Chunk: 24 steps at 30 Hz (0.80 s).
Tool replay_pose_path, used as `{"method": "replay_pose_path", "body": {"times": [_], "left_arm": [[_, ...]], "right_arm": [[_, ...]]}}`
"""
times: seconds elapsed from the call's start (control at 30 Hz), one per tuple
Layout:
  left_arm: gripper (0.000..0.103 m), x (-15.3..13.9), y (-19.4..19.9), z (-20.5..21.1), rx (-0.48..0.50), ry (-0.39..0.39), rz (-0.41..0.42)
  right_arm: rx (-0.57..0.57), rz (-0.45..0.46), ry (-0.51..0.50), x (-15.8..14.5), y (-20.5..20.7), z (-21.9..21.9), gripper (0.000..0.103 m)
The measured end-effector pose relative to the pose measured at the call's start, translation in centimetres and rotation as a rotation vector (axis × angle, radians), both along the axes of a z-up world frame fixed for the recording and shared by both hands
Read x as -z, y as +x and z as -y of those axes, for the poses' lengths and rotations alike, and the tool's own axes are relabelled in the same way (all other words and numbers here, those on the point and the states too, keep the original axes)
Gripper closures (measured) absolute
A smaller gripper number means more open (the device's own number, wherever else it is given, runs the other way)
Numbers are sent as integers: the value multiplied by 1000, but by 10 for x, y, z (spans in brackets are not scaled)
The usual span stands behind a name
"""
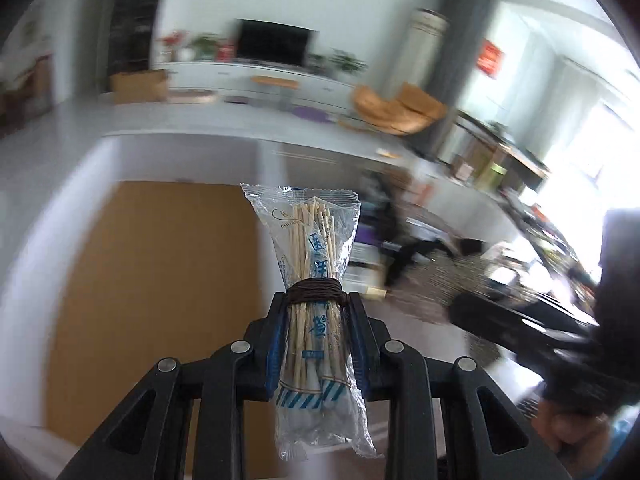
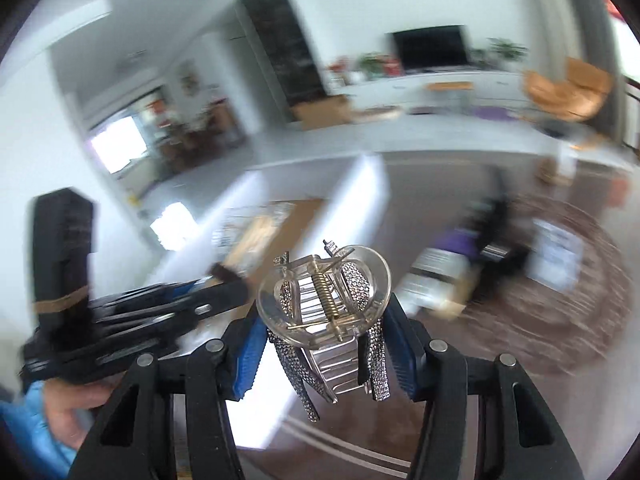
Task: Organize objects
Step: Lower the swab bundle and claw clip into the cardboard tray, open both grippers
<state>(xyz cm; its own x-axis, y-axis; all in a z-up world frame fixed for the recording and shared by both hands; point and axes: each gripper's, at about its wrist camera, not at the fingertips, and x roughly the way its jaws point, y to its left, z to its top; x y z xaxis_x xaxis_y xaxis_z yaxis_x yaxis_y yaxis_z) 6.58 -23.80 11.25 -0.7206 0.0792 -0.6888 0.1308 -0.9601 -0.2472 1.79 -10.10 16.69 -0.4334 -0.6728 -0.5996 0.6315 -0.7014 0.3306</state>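
Note:
A clear plastic packet of thin bamboo sticks (image 1: 314,280), tied round the middle with dark cord, stands upright between the blue pads of my left gripper (image 1: 316,300), which is shut on it in the air. My right gripper (image 2: 326,320) is shut on a clear hair claw clip (image 2: 324,300) with rhinestone teeth and a brass spring; the clip's teeth hang down between the fingers. The left gripper (image 2: 132,316) and the hand holding it show blurred at the left of the right wrist view. The right gripper (image 1: 540,320) is a dark blur at the right of the left wrist view.
Below lies a white box with a brown cardboard floor (image 1: 152,300) and white walls (image 2: 352,216). A patterned rug (image 2: 560,300) with dark and purple items lies to the right. Far back stand a TV (image 1: 274,42) on a white cabinet and orange chairs (image 1: 400,110).

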Motion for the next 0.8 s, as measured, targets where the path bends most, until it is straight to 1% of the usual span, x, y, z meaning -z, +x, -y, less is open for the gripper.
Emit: {"method": "replay_pose_path", "body": {"times": [0.07,0.1,0.17,0.23,0.27,0.33,0.37,0.4,0.43,0.47,0.5,0.53,0.6,0.63,0.7,0.77,0.8], "left_arm": [[75,2,11,37,-106,-55,30],[75,6,14,55,-151,-66,53],[75,19,19,86,-225,-81,107],[75,34,25,110,-276,-93,162],[74,42,28,119,-292,-89,187],[74,57,32,140,-321,-27,238],[73,65,35,148,-338,7,273],[72,74,36,154,-353,22,317],[60,79,36,156,-368,21,346],[36,81,37,159,-387,6,368],[22,81,37,159,-401,-10,375],[10,79,38,157,-420,-33,375],[8,75,47,154,-446,-68,356],[8,74,48,153,-455,-71,347],[8,70,49,151,-479,-62,308],[8,65,48,146,-499,-56,262],[8,60,49,140,-506,-58,232]], "right_arm": [[-99,13,-11,-6,7,42,48],[-146,18,-3,-7,10,64,48],[-216,1,39,-5,19,103,48],[-270,10,92,6,25,137,48],[-288,24,110,13,27,149,48],[-319,51,146,26,32,169,47],[-336,63,166,32,33,177,47],[-358,75,203,40,35,188,47],[-370,78,236,44,38,194,44],[-381,74,265,49,40,200,41],[-385,66,275,51,42,200,32],[-383,54,279,51,43,198,26],[-373,24,267,47,47,190,20],[-367,11,249,44,48,184,19],[-353,-18,209,34,50,170,18],[-323,-66,166,19,51,146,15],[-297,-99,151,14,52,134,11]]}}
